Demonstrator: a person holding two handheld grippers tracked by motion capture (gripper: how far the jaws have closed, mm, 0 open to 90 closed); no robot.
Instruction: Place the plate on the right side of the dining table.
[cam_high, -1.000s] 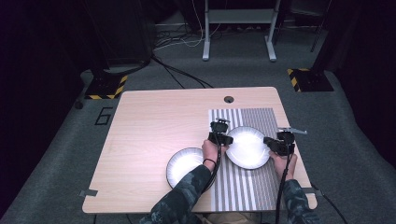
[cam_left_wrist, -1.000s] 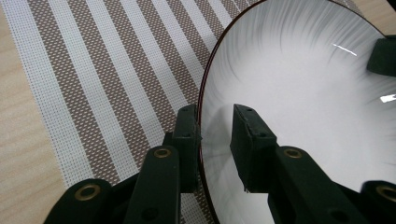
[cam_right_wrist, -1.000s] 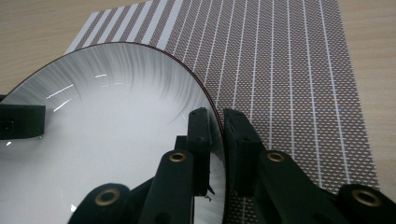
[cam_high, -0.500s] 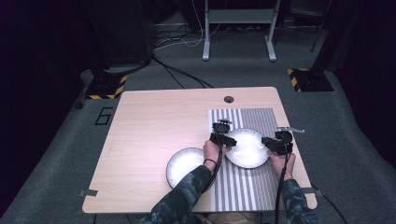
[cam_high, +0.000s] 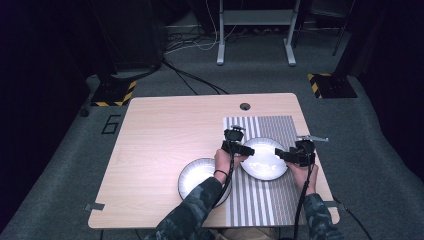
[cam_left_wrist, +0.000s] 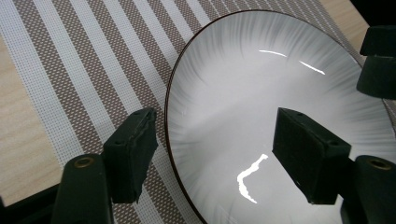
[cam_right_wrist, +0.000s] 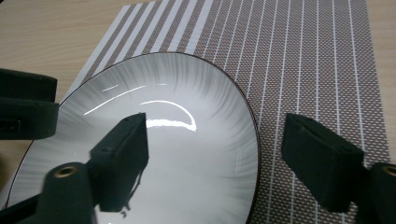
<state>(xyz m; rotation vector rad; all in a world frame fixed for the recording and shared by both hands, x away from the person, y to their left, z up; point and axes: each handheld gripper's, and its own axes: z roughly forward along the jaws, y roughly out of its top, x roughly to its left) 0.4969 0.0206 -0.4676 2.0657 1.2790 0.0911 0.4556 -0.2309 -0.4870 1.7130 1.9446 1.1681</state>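
Note:
A white plate with a thin dark rim (cam_high: 263, 160) lies on the striped placemat (cam_high: 260, 205). My left gripper (cam_high: 246, 149) is at the plate's left edge, and my right gripper (cam_high: 283, 154) is at its right edge. In the left gripper view the plate (cam_left_wrist: 261, 107) has its rim between the open jaws of the left gripper (cam_left_wrist: 217, 156), one jaw over the mat and one over the plate. In the right gripper view the right gripper (cam_right_wrist: 222, 158) stands open astride the plate's (cam_right_wrist: 187, 154) rim in the same way.
A second white plate (cam_high: 197, 176) sits on the bare wood left of the placemat, partly under the left forearm. The wooden table (cam_high: 165, 130) has a round cable hole (cam_high: 244, 106) at its far edge. The placemat's near edge reaches the table's front.
Both grippers have shifted slightly toward the near edge, staying at the plate's two sides. The plate itself has hardly moved.

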